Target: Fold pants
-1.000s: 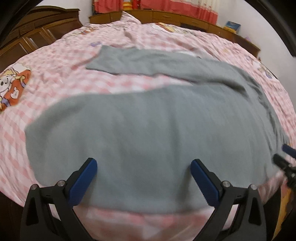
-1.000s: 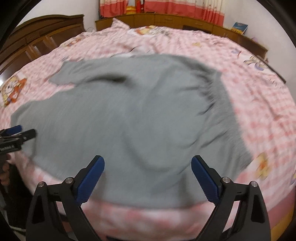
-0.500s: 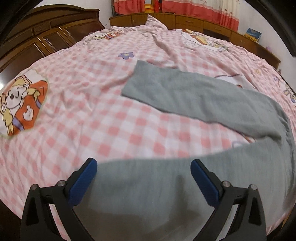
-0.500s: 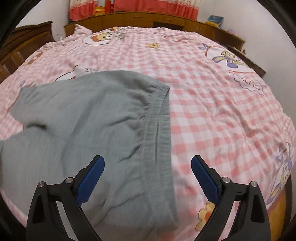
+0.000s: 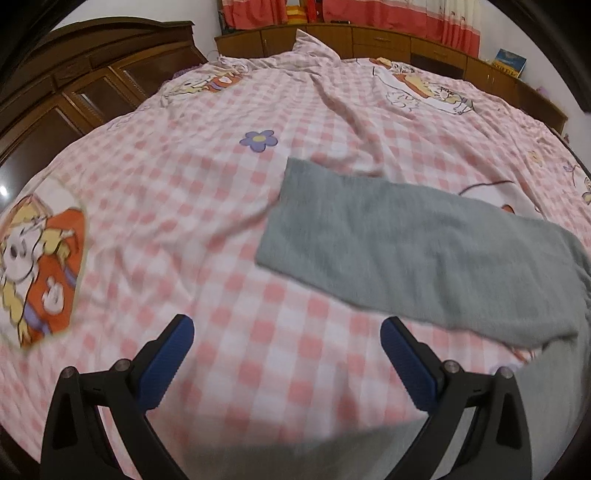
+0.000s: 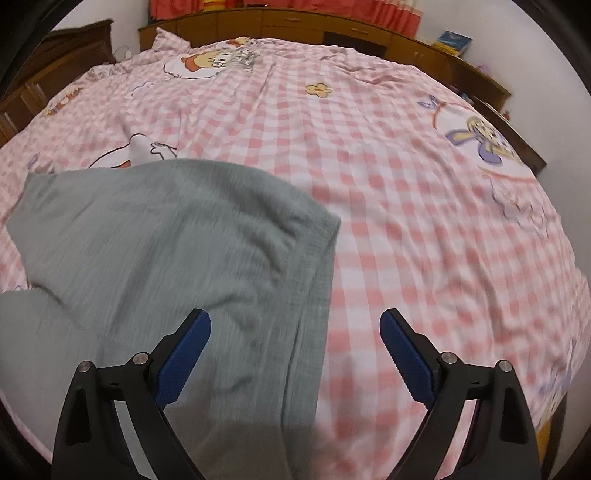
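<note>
I read the left hand-held gripper [image 5: 284,341] with its blue pads [image 5: 164,363] spread wide and nothing between them; it hangs over bare checked sheet [image 5: 207,206] on the bed. In this view one leg of the grey pants [image 5: 413,254] lies flat from about 12 o'clock out to 3 o'clock of the gripper, its hem end nearest the centre of the frame, and more grey fabric shows at the 5 o'clock edge. A cartoon print [image 5: 38,269] sits at 9 o'clock and a purple flower print [image 5: 258,140] at 12 o'clock. I read the right hand-held gripper [image 6: 295,338] likewise spread, pinching nothing. In its view the pants [image 6: 177,251] fill the area from 9 o'clock to 6 o'clock, with the ribbed waistband [image 6: 314,295] running down between the pads, nearer the left pad [image 6: 184,354]; the right pad is over bare sheet [image 6: 424,221]. I cannot tell whether either pad touches the fabric. A wooden cabinet [image 6: 332,26] and red curtains [image 6: 280,5] stand beyond the bed at 12 o'clock.
</note>
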The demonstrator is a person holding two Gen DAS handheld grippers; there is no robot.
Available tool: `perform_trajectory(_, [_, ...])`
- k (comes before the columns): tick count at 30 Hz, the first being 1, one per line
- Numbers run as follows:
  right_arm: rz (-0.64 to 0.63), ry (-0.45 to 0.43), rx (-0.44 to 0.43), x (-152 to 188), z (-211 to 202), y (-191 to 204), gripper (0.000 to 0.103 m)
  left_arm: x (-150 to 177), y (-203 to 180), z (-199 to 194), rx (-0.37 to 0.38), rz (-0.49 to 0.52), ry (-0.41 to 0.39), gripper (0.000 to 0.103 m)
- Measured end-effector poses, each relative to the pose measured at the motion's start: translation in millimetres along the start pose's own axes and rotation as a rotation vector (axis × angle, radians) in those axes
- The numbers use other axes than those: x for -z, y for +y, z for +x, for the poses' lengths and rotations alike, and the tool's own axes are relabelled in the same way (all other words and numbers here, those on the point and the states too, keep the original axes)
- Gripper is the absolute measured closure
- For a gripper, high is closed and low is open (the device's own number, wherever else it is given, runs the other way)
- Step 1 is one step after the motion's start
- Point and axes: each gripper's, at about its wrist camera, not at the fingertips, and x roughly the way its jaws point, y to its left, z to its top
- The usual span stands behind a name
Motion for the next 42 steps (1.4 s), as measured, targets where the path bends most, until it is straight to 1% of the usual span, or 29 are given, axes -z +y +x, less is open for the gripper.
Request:
perform_trajectory(6, [-0.028, 0.045, -0.036, -40, 26, -5, 0.008, -51, 2, 40, -0.008, -0.015, 0.056, 0.000])
perform_trajectory(11, [-0.046, 0.057, -0.068, -70, 52, -6, 0.010, -87, 6, 77, -0.002, -0.060, 0.065, 0.001])
perform_trajectory(12, [-0.054, 0.060, -0.073, -75, 57, -4, 0.011, -92, 7, 83, -0.004, -0.077, 0.066, 0.001])
perform_trajectory(13, [-0.063, 0.061, -0.082, -78, 62, -1, 0.013, -97, 9, 91, -0.002, -0.096, 0.070, 0.002])
perform_trajectory(17, [-0.089, 0.084, -0.109, -88, 84, 8, 0.015, -109, 10, 117, 0.021, -0.138, 0.107, 0.004])
perform_trajectory(18, [-0.094, 0.094, -0.116, -88, 90, 10, 0.018, -111, 9, 122, 0.025, -0.144, 0.115, 0.005])
perform_trajectory(19, [-0.103, 0.110, -0.122, -88, 97, 13, 0.021, -112, 7, 127, 0.032, -0.145, 0.121, 0.009])
perform_trajectory(21, [-0.118, 0.130, -0.114, -87, 107, 17, 0.022, -114, 4, 134, 0.040, -0.135, 0.125, 0.013])
perform_trajectory(23, [-0.131, 0.128, -0.112, -86, 111, 19, 0.022, -114, -2, 138, 0.045, -0.126, 0.122, 0.016])
perform_trajectory(24, [-0.140, 0.120, -0.115, -85, 112, 20, 0.023, -114, -5, 139, 0.047, -0.119, 0.118, 0.020])
perform_trajectory(26, [-0.143, 0.109, -0.130, -84, 110, 19, 0.032, -116, -11, 140, 0.055, -0.101, 0.107, 0.032])
perform_trajectory(27, [-0.138, 0.103, -0.140, -84, 109, 19, 0.044, -117, -13, 139, 0.055, -0.092, 0.096, 0.049])
perform_trajectory(28, [-0.134, 0.098, -0.150, -84, 107, 19, 0.063, -117, -14, 136, 0.047, -0.078, 0.087, 0.068])
perform_trajectory(29, [-0.132, 0.098, -0.160, -84, 105, 19, 0.072, -117, -15, 135, 0.034, -0.067, 0.085, 0.072])
perform_trajectory(30, [-0.132, 0.099, -0.169, -82, 101, 19, 0.085, -117, -15, 132, 0.029, -0.061, 0.078, 0.083])
perform_trajectory(31, [-0.132, 0.100, -0.172, -82, 97, 21, 0.093, -116, -13, 128, 0.037, -0.061, 0.068, 0.092])
perform_trajectory(32, [-0.134, 0.094, -0.177, -81, 92, 22, 0.095, -116, -10, 125, 0.059, -0.066, 0.062, 0.095])
perform_trajectory(33, [-0.136, 0.083, -0.182, -81, 87, 23, 0.096, -116, -6, 119, 0.086, -0.078, 0.049, 0.095])
perform_trajectory(39, [-0.147, 0.001, -0.214, -76, 42, 21, 0.097, -109, 7, 81, 0.114, -0.070, -0.018, 0.096])
perform_trajectory(42, [-0.175, -0.038, -0.221, -69, 14, 20, 0.097, -103, 15, 57, 0.116, -0.077, -0.061, 0.097])
